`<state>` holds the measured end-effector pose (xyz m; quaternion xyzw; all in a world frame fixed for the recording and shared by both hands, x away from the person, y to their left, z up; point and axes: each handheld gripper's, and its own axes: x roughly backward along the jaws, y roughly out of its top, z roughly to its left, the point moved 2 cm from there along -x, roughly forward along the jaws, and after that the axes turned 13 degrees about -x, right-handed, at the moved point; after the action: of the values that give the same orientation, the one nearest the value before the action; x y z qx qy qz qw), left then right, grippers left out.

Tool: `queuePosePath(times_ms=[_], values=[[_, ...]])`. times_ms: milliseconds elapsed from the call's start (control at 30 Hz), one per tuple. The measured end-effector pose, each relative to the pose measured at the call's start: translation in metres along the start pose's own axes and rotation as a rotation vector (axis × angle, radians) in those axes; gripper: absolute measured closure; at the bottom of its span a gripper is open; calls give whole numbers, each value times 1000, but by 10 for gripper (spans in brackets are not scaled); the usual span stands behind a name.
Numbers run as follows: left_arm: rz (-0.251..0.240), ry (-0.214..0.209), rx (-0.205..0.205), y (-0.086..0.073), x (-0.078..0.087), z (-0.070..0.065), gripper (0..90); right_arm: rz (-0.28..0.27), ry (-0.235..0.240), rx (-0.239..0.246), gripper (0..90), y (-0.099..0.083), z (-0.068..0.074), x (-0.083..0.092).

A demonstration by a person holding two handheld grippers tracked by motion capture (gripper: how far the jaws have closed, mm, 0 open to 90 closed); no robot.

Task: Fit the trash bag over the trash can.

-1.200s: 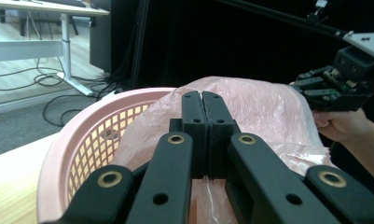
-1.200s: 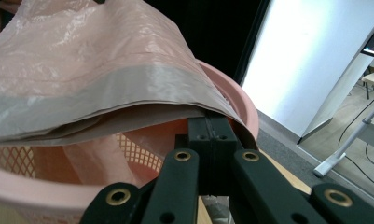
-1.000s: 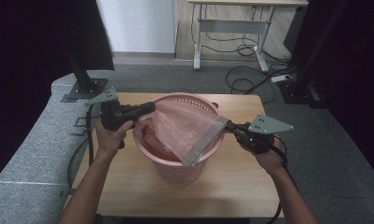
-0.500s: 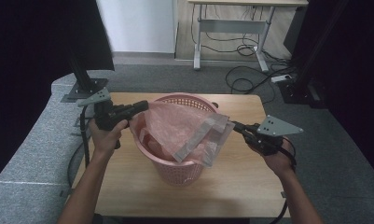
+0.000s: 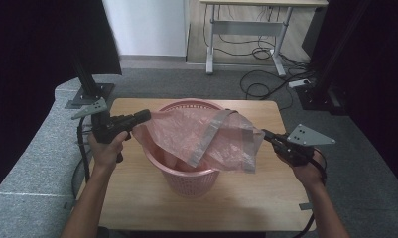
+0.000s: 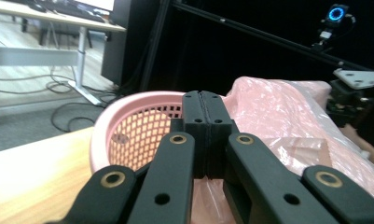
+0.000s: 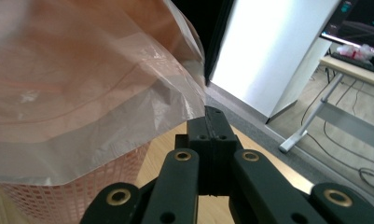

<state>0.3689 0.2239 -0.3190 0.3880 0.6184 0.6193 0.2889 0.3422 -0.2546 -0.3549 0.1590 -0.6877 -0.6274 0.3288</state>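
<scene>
A pink mesh basket stands in the middle of the wooden table. Stretched above its rim is a translucent pink plastic bag. My left gripper is shut on the bag's left edge, level with the basket's left rim. My right gripper is shut on the bag's right edge, out past the basket's right side. In the left gripper view the closed left gripper points over the basket and the bag. In the right gripper view the bag spreads from the right gripper, with the basket beneath.
A grey padded bench borders the table's left side, with a black stand on it. A desk with metal legs and loose cables lie beyond the table's far edge. Dark stands rise at the right.
Both grippers have moved apart, the left one leftward and the right one rightward. The bag between them has been pulled out wider over the basket.
</scene>
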Motion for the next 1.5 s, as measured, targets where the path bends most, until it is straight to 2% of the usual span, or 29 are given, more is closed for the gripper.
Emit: queuePosePath(times_ms=[100, 133, 200, 267, 400, 567, 733, 800, 867, 933, 1000, 1100, 1133, 1200, 1233, 1300, 1367, 1433, 1500], values=[[0, -12, 0, -3, 0, -3, 898, 0, 14, -25, 869, -3, -3, -1], [0, -11, -1, -4, 1, -4, 898, 3, 39, -36, 760, -3, -4, -1], [1, -4, -9, -5, 2, -6, 898, -7, 16, -36, 651, -2, -5, 2], [0, -3, -12, -6, 3, -7, 899, -28, 40, -54, 617, -1, -7, 10], [-4, -8, -11, -6, 3, -8, 899, -55, 24, -73, 570, 5, -11, 30], [-10, -13, -14, -6, 1, -12, 898, -61, 38, -78, 504, 16, -2, 38], [-5, -16, -22, -5, -3, -15, 899, -62, 86, -125, 413, 30, 13, 24], [1, -17, -28, -5, -4, -16, 898, -48, 119, -145, 386, 35, 18, 14], [6, -18, -31, -5, -5, -17, 898, -29, 125, -161, 364, 38, 24, 4], [10, -23, -31, -6, -7, -18, 898, -15, 155, -179, 356, 41, 29, -5], [14, -25, -30, -6, -8, -18, 898, 13, 144, -203, 349, 42, 33, -15], [14, -27, -29, -7, -10, -18, 898, 55, 137, -216, 408, 40, 36, -28], [15, -27, -29, -7, -10, -18, 898, 65, 146, -225, 457, 39, 37, -32], [14, -27, -27, -8, -10, -18, 898, 69, 175, -233, 615, 37, 39, -36], [15, -27, -27, -8, -10, -18, 898, 71, 189, -229, 681, 36, 40, -38], [15, -25, -24, -10, -10, -17, 898, 64, 188, -195, 799, 35, 43, -38], [14, -21, -20, -11, -10, -16, 898, 55, 192, -169, 881, 35, 46, -36], [7, -19, -13, -12, -9, -15, 898, 42, 196, -151, 893, 35, 47, -32], [4, -15, -13, -12, -8, -14, 898, 31, 181, -133, 894, 36, 46, -27]])
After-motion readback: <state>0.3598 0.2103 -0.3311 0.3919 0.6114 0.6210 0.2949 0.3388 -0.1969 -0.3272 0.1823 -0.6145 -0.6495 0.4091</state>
